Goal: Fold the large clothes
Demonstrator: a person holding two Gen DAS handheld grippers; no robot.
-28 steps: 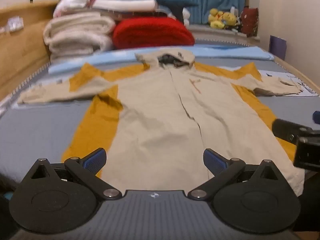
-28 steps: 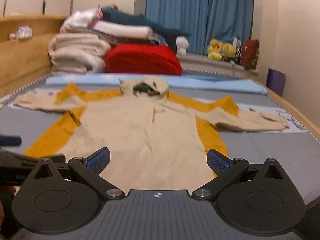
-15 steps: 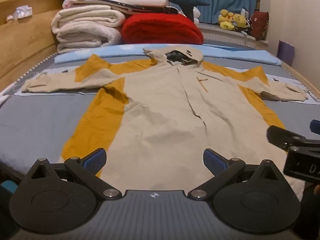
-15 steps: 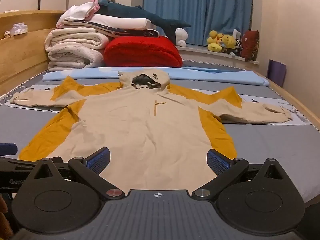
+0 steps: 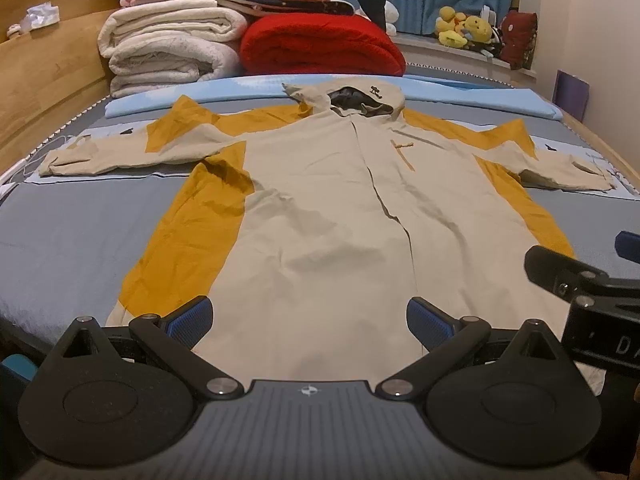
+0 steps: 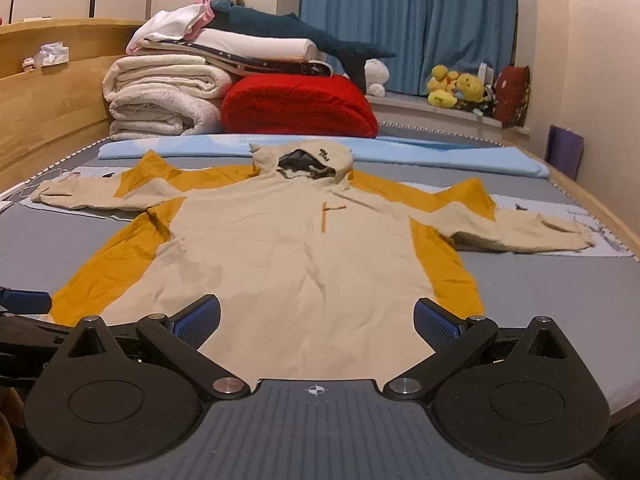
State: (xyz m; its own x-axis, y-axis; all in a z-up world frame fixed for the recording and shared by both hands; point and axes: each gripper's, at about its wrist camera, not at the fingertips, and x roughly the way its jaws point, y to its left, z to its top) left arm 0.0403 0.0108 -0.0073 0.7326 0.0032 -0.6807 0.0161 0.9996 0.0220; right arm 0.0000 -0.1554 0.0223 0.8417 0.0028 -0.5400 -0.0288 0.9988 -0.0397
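A large beige hooded jacket [image 5: 332, 216] with mustard-yellow side panels lies flat and face up on the grey bed, sleeves spread to both sides, hood at the far end. It also shows in the right wrist view [image 6: 288, 248]. My left gripper [image 5: 309, 318] is open and empty, above the jacket's near hem. My right gripper [image 6: 316, 320] is open and empty, also at the near hem, further right. The right gripper's body [image 5: 580, 284] shows at the right edge of the left wrist view; the left gripper's body [image 6: 24, 304] shows at the left edge of the right wrist view.
A stack of folded white blankets [image 6: 160, 100], a red blanket [image 6: 296, 106] and a blue plush shark [image 6: 288, 36] stand at the head of the bed. A wooden bed frame [image 5: 44, 88] runs along the left. A light blue sheet [image 6: 440, 152] lies behind the hood. Plush toys [image 6: 456, 88] sit on the sill.
Both grippers have risen and tilted so that more of the jacket and the room behind shows. The jacket has not moved. Both stay open.
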